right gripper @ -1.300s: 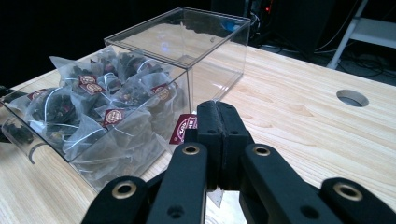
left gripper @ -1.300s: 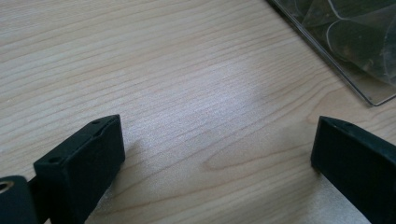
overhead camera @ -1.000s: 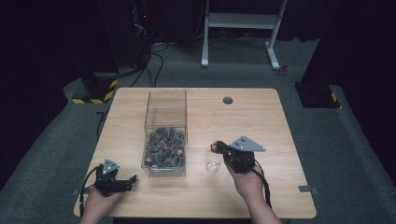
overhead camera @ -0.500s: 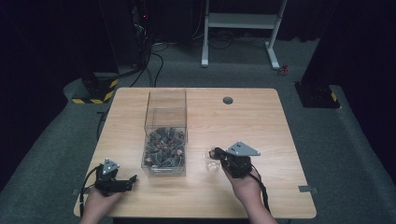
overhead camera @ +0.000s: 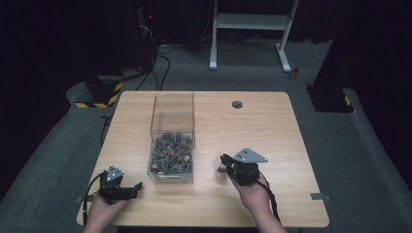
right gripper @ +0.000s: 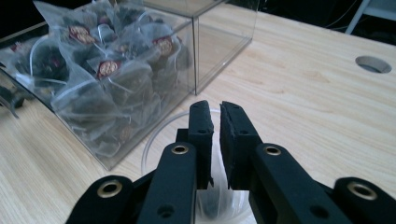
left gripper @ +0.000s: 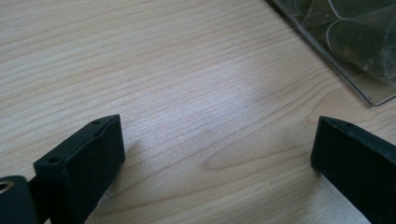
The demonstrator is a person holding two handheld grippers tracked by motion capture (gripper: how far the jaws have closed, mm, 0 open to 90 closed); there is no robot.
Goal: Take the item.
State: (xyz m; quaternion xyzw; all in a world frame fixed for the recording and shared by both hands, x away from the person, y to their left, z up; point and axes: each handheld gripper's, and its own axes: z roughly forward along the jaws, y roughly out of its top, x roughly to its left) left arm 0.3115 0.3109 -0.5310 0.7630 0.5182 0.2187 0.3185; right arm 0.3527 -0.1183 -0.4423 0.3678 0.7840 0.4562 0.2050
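Right gripper (right gripper: pixel 215 109) low centre, jaws just parting, narrowly open over clear cup (right gripper: pixel 159 135); left gripper (left gripper: pixel 215 154) wide open, empty.

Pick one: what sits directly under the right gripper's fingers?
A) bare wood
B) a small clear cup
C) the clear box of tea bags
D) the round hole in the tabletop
B: in the right gripper view the nearly closed right gripper hangs over the rim of a small clear cup. The clear box of tea bags stands beside it and the round hole lies far off.
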